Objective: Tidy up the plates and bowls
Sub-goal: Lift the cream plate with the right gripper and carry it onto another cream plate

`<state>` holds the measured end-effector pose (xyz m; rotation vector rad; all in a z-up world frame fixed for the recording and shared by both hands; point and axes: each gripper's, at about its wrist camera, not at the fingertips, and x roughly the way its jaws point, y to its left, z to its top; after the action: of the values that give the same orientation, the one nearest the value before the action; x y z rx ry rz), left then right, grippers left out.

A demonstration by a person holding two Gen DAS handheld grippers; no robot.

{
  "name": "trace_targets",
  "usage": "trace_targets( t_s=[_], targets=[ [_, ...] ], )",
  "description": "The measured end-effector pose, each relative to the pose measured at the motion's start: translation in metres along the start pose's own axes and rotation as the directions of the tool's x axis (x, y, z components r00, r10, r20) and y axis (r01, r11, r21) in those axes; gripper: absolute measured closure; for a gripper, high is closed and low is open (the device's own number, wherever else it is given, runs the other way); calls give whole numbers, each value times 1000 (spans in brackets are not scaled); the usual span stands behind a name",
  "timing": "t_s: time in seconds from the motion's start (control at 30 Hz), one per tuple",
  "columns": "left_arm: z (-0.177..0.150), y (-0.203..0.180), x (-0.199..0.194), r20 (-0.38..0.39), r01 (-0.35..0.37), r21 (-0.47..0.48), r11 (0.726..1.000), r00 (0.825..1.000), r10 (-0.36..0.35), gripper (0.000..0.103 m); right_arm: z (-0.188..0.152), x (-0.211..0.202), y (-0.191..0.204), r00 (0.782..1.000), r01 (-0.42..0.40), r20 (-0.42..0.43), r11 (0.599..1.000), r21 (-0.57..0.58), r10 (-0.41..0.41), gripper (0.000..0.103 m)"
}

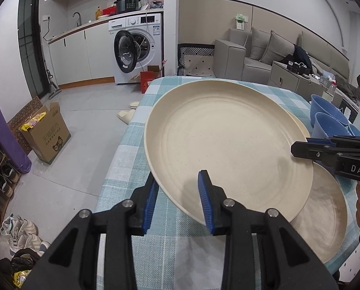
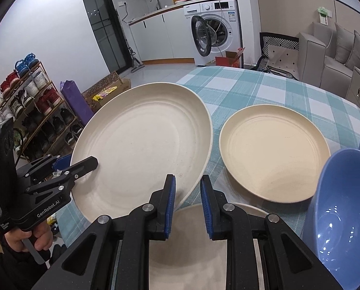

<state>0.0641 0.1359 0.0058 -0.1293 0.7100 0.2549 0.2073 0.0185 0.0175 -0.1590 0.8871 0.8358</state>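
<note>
Plate (image 1: 228, 145) aloft between my two claws, tilted above the checked table (image 2: 264, 89): left gripper (image 1: 180, 200) and right gripper (image 2: 186, 203) each pinch opposite rims. Uneven lifting could twist it loose onto the plate (image 1: 325, 207) below, I judge.

The left wrist camera looks forward and down along its fingers, close over the table (image 1: 122, 169). The right wrist camera faces the same way from further right. Both share the large cream plate (image 1: 228, 145) (image 2: 143, 145) and the washing machine (image 1: 137, 48) (image 2: 215, 31) far behind.
</note>
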Motion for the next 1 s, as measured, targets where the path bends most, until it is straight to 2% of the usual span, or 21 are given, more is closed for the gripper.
trace_targets(
  t_s=[0.47,1.0],
  targets=[
    [-1,-26,-19,20,41,60,997,999,-42,71,-17,-40,-12,999,36,24,999,36,-37,82],
    [-9,-56,-30,6,93,129,987,996,-95,71,-50,-80,-24,996,83,39,994,69,-86,82]
  ],
)
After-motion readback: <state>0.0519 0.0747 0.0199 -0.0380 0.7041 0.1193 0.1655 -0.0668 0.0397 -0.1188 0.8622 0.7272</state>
